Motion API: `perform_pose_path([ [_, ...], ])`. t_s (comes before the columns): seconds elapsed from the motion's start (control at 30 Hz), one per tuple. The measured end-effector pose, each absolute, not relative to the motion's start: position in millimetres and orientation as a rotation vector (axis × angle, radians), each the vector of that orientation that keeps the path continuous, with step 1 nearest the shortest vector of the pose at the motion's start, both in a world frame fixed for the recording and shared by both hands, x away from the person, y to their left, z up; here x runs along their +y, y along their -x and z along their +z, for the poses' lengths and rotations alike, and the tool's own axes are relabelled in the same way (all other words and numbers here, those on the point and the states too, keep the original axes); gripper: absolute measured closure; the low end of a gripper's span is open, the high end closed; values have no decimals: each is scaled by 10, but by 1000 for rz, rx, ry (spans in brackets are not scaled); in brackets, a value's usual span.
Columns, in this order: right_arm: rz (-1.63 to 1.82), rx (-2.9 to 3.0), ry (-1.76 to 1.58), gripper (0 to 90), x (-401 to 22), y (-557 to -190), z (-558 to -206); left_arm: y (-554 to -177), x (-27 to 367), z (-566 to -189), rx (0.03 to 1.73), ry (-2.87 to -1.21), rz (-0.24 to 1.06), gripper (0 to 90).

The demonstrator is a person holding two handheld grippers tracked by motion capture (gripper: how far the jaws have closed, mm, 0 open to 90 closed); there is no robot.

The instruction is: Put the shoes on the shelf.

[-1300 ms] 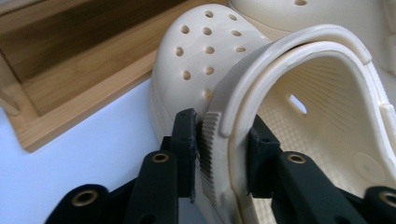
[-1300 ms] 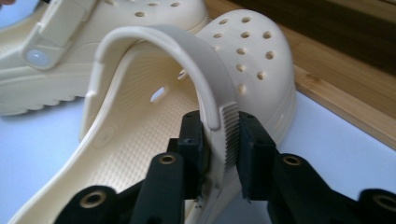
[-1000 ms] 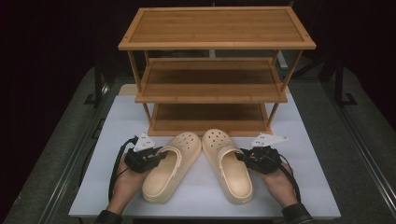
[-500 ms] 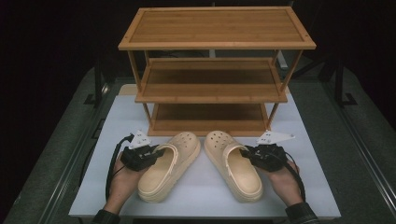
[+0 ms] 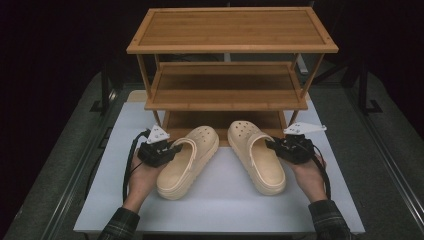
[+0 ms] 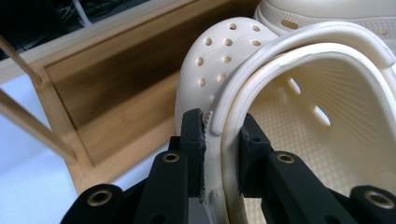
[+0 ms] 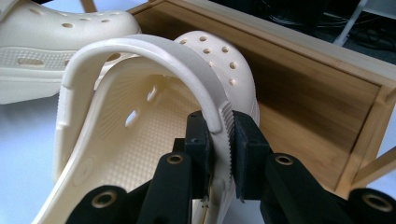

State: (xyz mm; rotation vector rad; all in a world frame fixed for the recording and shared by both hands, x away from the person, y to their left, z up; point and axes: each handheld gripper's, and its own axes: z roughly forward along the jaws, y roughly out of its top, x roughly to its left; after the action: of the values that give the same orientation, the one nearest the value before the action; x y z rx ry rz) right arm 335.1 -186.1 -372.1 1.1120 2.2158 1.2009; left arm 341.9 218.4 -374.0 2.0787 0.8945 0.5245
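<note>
Three-tier bamboo shoe rack [image 5: 230, 30] standing at the back of the white table [image 5: 220, 210]. Just in front of its bottom shelf, two cream clogs, toes toward the rack: left clog [image 5: 187, 160] and right clog [image 5: 256, 155]. Left gripper [image 5: 172, 149] clamped on the left clog's outer wall, right gripper [image 5: 272, 146] clamped on the right clog's outer wall.

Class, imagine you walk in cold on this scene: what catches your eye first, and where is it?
Most striking is the pair of cream clogs on the white table: the left clog and the right clog, toes pointing at the shelf. Each is pinched at its outer side wall, by the left gripper and the right gripper. Behind them stands a three-tier bamboo shoe rack, its shelves bare.
</note>
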Motion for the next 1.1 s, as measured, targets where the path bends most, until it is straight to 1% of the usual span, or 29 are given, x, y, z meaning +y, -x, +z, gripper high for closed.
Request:
perform_pose_path([
  [0.33,1184,2193,-1152,780,-1831,-3682,-3791,-3764,2017,-3789,925,-2052,559,762],
  [0.5,1180,2174,-1147,780,-1801,-3820,-3804,-3956,1872,-3830,933,-2057,613,761],
  [0.67,1172,2162,-1142,779,-1770,-3884,-3849,-4035,1781,-3845,944,-2045,651,762],
  [0.77,1169,2159,-1150,779,-1766,-3920,-3884,-4073,1694,-3872,960,-2045,704,761],
  [1.1,1138,2158,-1151,778,-1686,-4024,-3864,-4117,1572,-3924,971,-2047,765,758],
])
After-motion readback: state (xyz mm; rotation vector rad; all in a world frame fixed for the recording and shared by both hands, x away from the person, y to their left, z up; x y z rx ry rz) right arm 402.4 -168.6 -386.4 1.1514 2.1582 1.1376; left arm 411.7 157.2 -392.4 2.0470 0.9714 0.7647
